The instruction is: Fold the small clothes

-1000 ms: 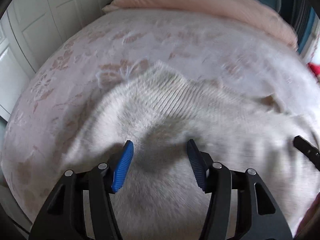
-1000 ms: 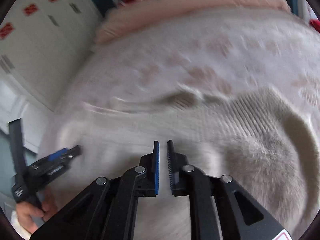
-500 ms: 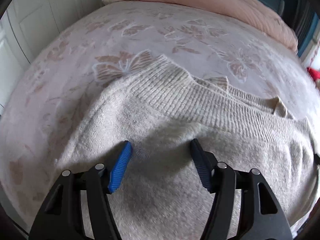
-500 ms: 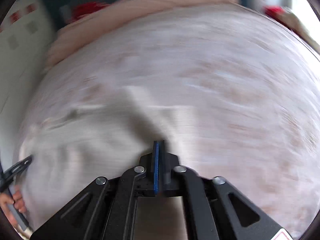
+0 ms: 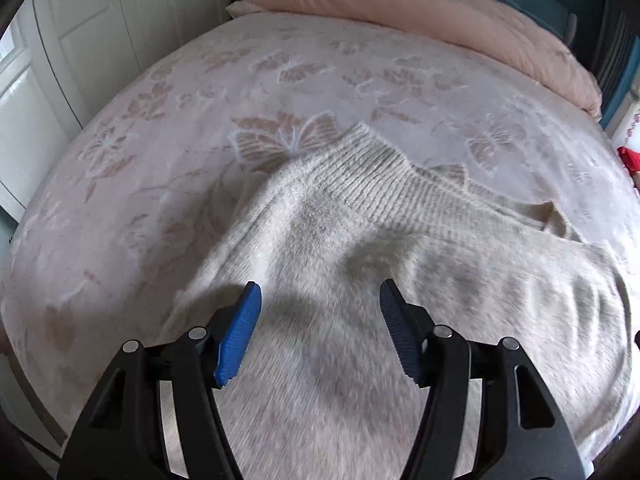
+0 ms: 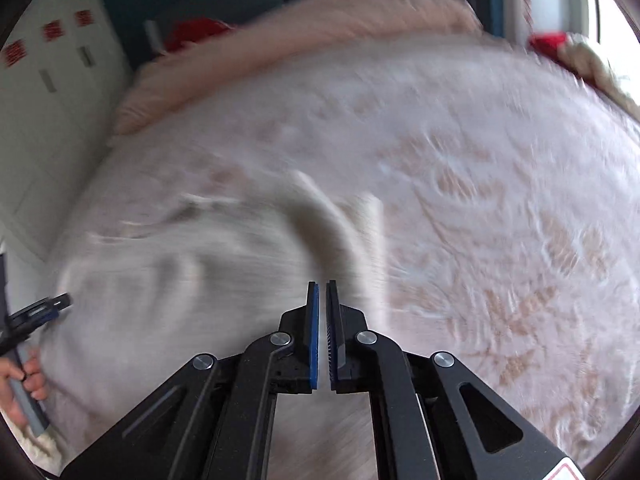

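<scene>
A butterfly-patterned bedspread, a pink pillow and white cabinet doors.

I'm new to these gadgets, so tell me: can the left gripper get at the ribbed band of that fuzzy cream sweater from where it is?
Probably yes. The left gripper is open over the fuzzy cream sweater, and the ribbed band lies straight ahead, uncovered, on the butterfly-patterned bedspread.

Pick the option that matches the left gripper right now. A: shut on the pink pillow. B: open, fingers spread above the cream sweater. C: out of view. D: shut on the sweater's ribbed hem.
B: in the left wrist view the left gripper has its blue pads wide apart over the cream sweater, with nothing clamped between them.
</scene>
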The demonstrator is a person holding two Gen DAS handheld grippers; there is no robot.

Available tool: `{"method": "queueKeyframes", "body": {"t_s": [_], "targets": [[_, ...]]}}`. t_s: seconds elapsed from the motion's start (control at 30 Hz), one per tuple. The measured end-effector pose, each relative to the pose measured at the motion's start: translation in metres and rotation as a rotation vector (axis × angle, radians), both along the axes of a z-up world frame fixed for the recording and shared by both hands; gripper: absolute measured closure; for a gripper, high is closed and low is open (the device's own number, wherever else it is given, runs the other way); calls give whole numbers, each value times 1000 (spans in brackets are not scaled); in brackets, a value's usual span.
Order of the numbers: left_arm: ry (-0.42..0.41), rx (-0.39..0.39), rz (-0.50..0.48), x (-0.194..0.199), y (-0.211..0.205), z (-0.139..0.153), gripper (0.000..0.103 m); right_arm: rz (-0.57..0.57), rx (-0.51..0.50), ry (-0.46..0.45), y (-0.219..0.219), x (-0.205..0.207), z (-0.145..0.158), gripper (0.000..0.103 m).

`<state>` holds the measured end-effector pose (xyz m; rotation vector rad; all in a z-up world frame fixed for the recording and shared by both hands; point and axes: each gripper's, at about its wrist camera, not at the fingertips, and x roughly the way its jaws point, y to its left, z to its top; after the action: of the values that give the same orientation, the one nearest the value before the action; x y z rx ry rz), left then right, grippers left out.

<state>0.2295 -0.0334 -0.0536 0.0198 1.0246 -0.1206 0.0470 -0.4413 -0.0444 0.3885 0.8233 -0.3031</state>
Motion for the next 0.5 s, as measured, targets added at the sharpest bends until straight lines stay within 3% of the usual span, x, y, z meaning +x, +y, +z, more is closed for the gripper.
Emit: {"method": "queueKeyframes", "body": {"t_s": [0.1,0.17,0.2,0.27,0.33,0.5], "targets": [[4,13,4,-12,6,1,43,43,-54,41,20,-2,-6,99],[14,0,9,-17,11,0,43,29,-52,147,15,5,-42,101],[16,-9,17,-22,15,2,43,17,-15,143,9,1,-53,102],[12,-11,18,-28,20,5,43,-28,48,96,3,-11,-41,101],[-2,-2,23,-37,26,9,43,-37,23,58,11,-19,-18,93],[-8,-25,54,-56,44,14,38,78,-10,-9,60,-27,17,92]]}}
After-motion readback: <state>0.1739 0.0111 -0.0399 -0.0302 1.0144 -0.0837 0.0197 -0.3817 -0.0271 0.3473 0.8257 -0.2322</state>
